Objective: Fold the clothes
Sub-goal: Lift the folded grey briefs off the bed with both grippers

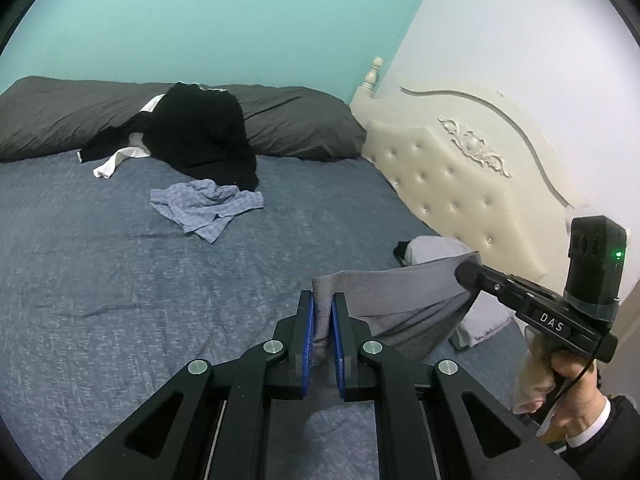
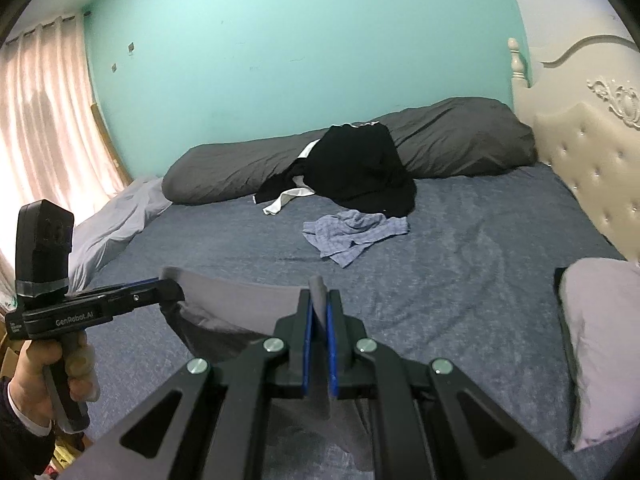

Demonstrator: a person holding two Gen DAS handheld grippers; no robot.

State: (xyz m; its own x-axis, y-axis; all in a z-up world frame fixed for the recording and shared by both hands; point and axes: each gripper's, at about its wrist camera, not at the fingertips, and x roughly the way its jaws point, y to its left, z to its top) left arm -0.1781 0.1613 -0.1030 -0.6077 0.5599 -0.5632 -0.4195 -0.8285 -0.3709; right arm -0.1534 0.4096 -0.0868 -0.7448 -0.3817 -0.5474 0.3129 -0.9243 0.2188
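A grey, finely ribbed garment [image 1: 404, 292] hangs stretched in the air between two hand-held grippers above a bed covered in a blue, nubby-textured spread [image 1: 120, 272]. The left gripper [image 1: 322, 316] has its two blue-padded fingers pressed onto one corner of the cloth's upper edge, and the right gripper [image 2: 319, 312] pinches the opposite corner the same way; each set of fingers stands only as far apart as the bunched fabric between them. In the left wrist view the right gripper's black body bears the letters "DAS" and a green light, with a hand [image 1: 576, 392] in a dark sleeve and white cuff around its handle; the right wrist view shows the person's other hand [image 2: 44, 376] on the left gripper's handle. Farther up the bed lie three loose pieces of clothing: a crumpled blue checked piece [image 2: 354, 234], a large black garment [image 2: 360, 172] slumped against a long dark grey pillow [image 2: 452, 136], and a white piece [image 2: 286, 200] showing from under the black one. A pale grey pillow [image 2: 600, 344] lies near the cream, button-tufted headboard [image 1: 452, 184] with its carved ornament. Behind the bed stands a smooth turquoise wall [image 2: 300, 52], and a pinkish pleated curtain [image 2: 44, 112] hangs at the side.
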